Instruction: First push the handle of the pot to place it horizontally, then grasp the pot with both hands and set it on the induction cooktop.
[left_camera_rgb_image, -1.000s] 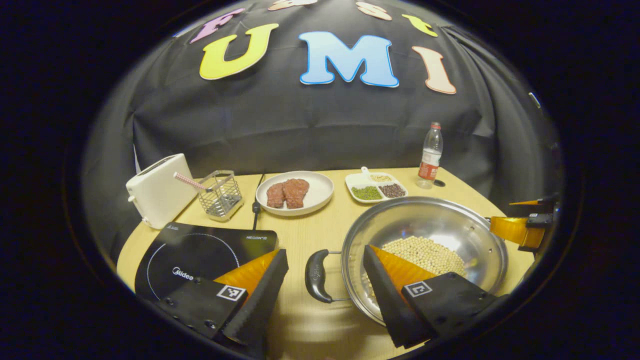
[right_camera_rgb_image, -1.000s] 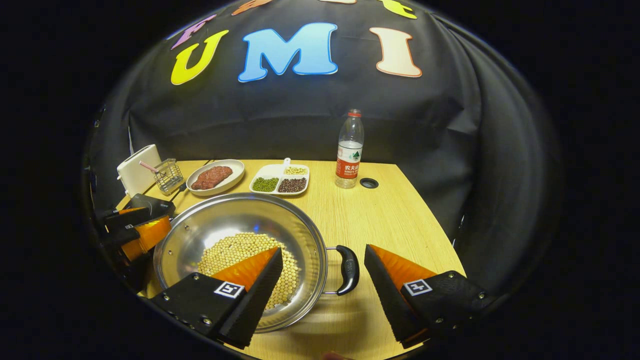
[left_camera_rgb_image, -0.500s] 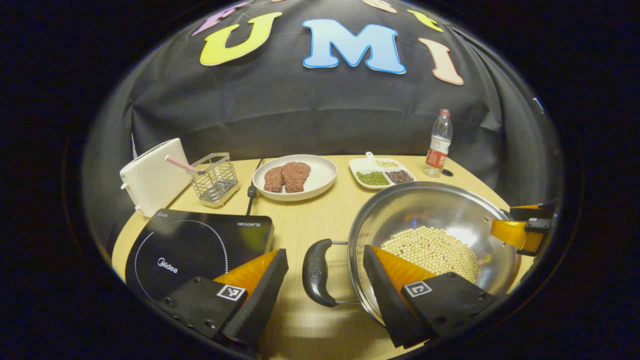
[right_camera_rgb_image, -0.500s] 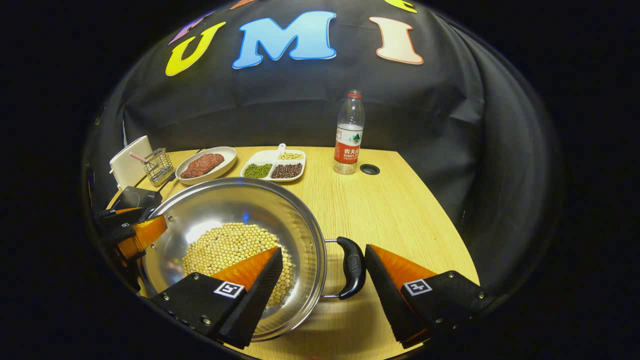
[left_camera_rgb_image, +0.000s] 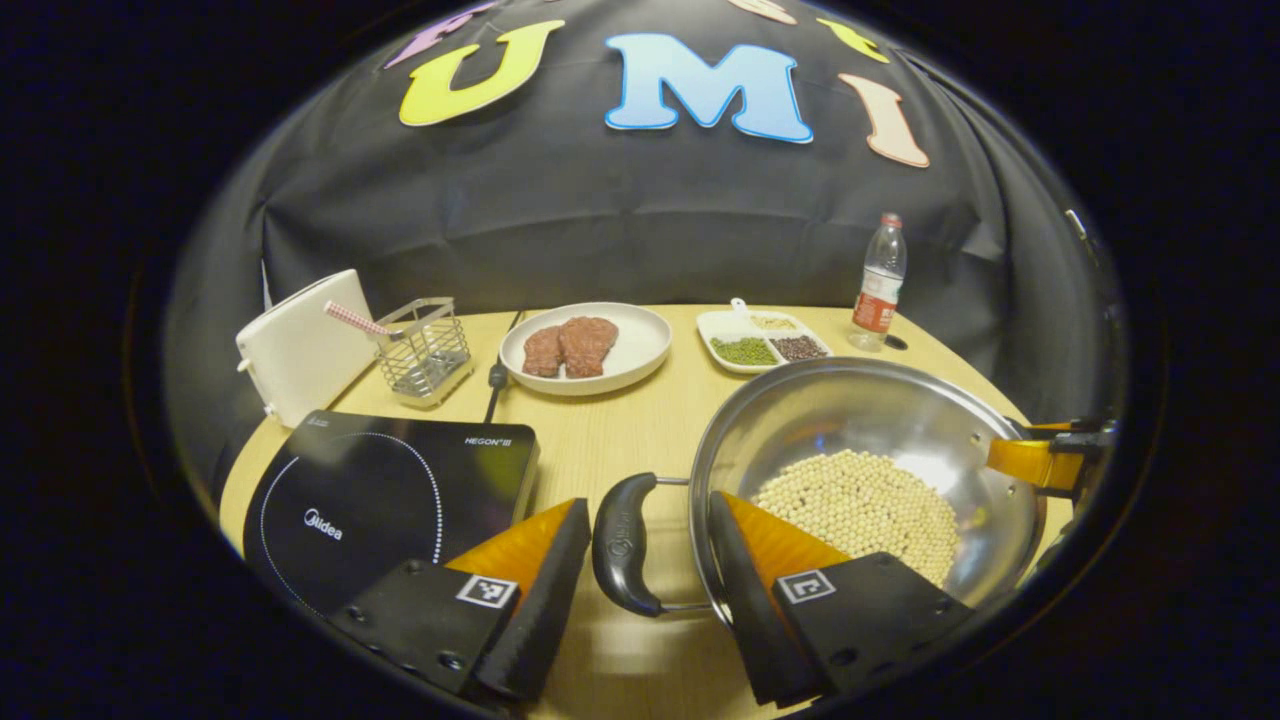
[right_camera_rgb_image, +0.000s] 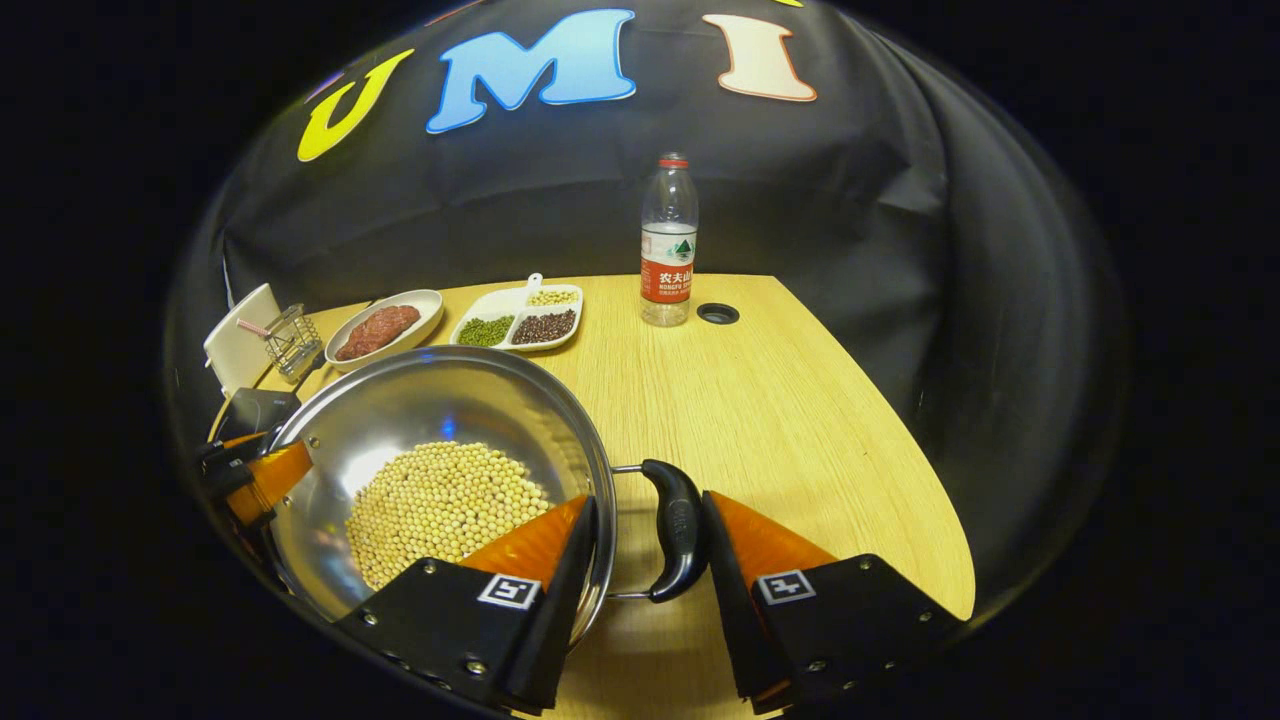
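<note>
A steel pot (left_camera_rgb_image: 860, 410) holding soybeans (left_camera_rgb_image: 860, 500) stands on the table, right of the black induction cooktop (left_camera_rgb_image: 370, 490). Its two black handles point sideways. My left gripper (left_camera_rgb_image: 648, 505) is open and straddles the left handle (left_camera_rgb_image: 620, 545); the left finger is against the handle and the right finger is over the rim. In the right gripper view, my right gripper (right_camera_rgb_image: 648, 498) is open around the right handle (right_camera_rgb_image: 678, 530) of the pot (right_camera_rgb_image: 420, 405). Its right finger touches the handle and its left finger is over the rim.
At the back of the wooden table (right_camera_rgb_image: 760, 400) stand a white toaster (left_camera_rgb_image: 300, 345), a wire basket (left_camera_rgb_image: 425, 345), a plate of meat (left_camera_rgb_image: 585, 345), a divided dish of beans (left_camera_rgb_image: 760, 345) and a water bottle (right_camera_rgb_image: 668, 240). Bare table lies right of the pot.
Both grippers have moved forward and down so that each handle sits deeper between its fingers. Both pairs of fingers have narrowed around the handles. The pot has not shifted.
</note>
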